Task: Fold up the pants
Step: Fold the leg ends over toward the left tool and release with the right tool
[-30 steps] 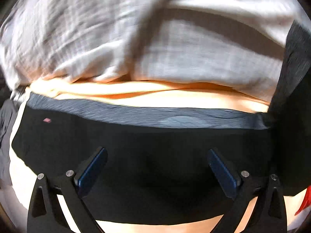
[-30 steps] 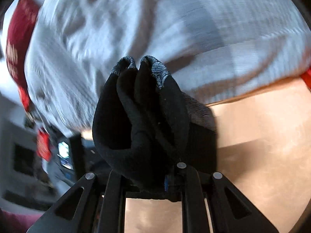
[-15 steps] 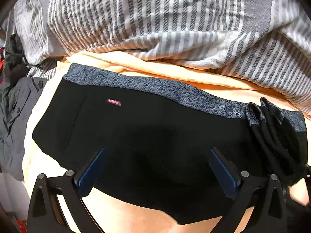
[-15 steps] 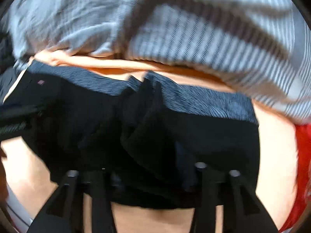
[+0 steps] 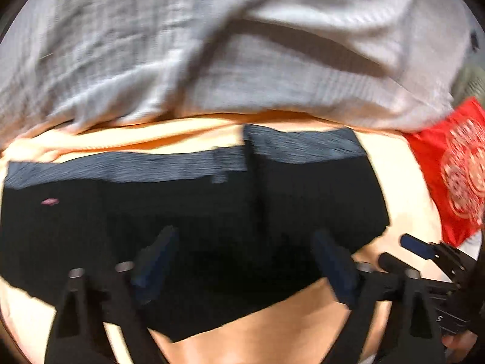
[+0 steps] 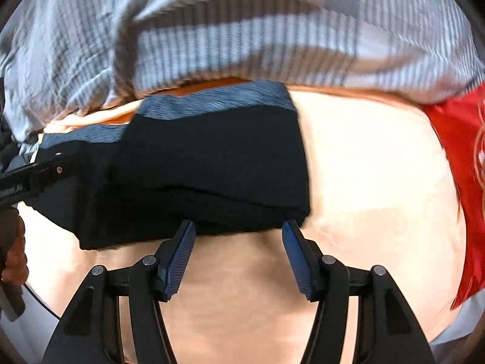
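The black pants [image 5: 197,212] with a grey waistband [image 5: 303,147] lie on a peach sheet [image 5: 272,327], their right part folded over the left. My left gripper [image 5: 244,233] hovers over the middle of them, its jaws closing, with only flat fabric below the blurred pads. In the right wrist view the folded pants [image 6: 212,157] lie as a thick stack. My right gripper [image 6: 238,226] stands open at the stack's near edge with nothing gripped. It also shows in the left wrist view as the right gripper [image 5: 397,248] just past the pants' right edge.
A grey-and-white striped duvet [image 6: 272,30] is heaped right behind the pants. A red patterned cloth [image 5: 448,176] lies at the right. Bare peach sheet [image 6: 379,166] stretches right of the stack. A hand [image 6: 15,251] and the other tool show at the left edge.
The right gripper let go of the bunched end of the pants, which now lies flat over the left part. It has drawn back to the near edge. The left jaws have narrowed.
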### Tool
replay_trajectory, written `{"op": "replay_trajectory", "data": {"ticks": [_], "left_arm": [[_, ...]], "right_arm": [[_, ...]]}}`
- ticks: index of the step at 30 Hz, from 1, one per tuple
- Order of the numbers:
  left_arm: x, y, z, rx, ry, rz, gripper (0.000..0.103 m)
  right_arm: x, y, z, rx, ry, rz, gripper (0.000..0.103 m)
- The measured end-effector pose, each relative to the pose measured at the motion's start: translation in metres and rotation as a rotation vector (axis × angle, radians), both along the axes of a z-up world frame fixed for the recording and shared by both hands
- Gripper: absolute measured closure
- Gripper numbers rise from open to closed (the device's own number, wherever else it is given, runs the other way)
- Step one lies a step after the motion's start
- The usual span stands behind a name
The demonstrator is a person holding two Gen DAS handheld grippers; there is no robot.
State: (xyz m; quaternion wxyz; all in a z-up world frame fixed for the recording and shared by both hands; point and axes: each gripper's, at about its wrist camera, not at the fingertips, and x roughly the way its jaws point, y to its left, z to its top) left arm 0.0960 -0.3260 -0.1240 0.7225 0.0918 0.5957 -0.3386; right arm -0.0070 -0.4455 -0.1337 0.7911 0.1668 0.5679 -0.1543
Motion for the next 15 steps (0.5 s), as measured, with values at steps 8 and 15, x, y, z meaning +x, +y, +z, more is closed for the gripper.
{"op": "replay_trajectory", "data": {"ticks": [8, 15], "left_arm": [[-0.006, -0.029, -0.012, -0.026, 0.088, -0.042, 0.047], [-0.006, -0.031, -0.034, 0.008, 0.183, -0.013, 0.098]], "right_arm": [[-0.013, -0.009, 0.0, 0.061, -0.018, -0.024, 0.039], [-0.022, -0.024, -0.003, 0.11, -0.014, -0.071, 0.039]]}}
